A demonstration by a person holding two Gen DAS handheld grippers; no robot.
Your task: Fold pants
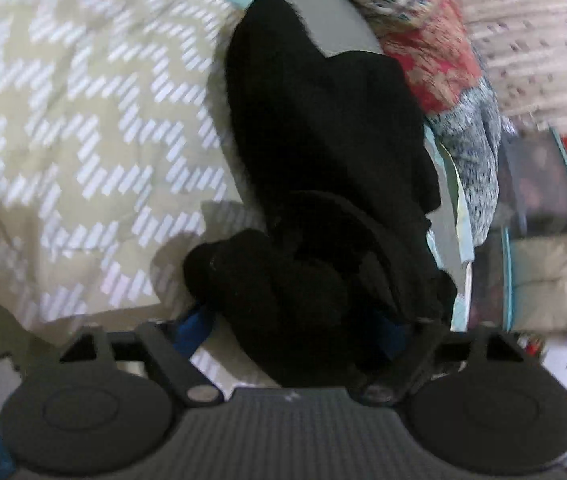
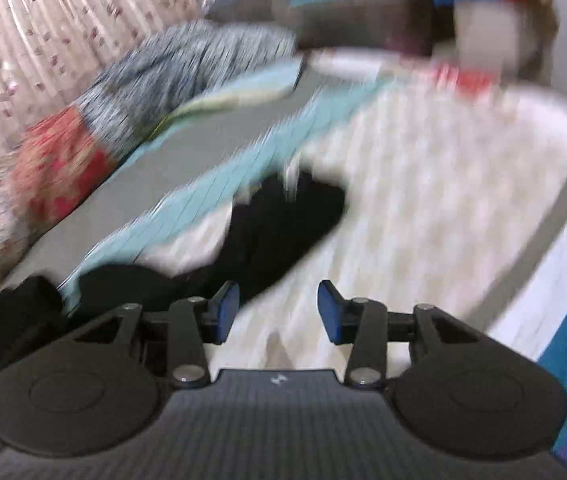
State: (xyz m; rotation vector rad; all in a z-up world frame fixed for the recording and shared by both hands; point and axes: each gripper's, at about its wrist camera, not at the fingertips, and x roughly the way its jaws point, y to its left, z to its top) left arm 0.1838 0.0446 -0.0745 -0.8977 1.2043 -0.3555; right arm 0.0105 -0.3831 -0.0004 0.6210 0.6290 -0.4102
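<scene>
Left wrist view: black pants (image 1: 323, 152) lie bunched on the patterned bedspread (image 1: 63, 120), a fold clamped in the left gripper (image 1: 299, 320). Right gripper (image 2: 279, 308) hangs just beside the pants, fingers apart, empty.

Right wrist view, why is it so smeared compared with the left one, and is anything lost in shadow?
Right wrist view: motion blur streaks the bedding and the white basket; only the right gripper stays crisp, jaws apart. Left wrist view: sharper, but the black pants read as a featureless dark mass hiding the left gripper fingers.
</scene>
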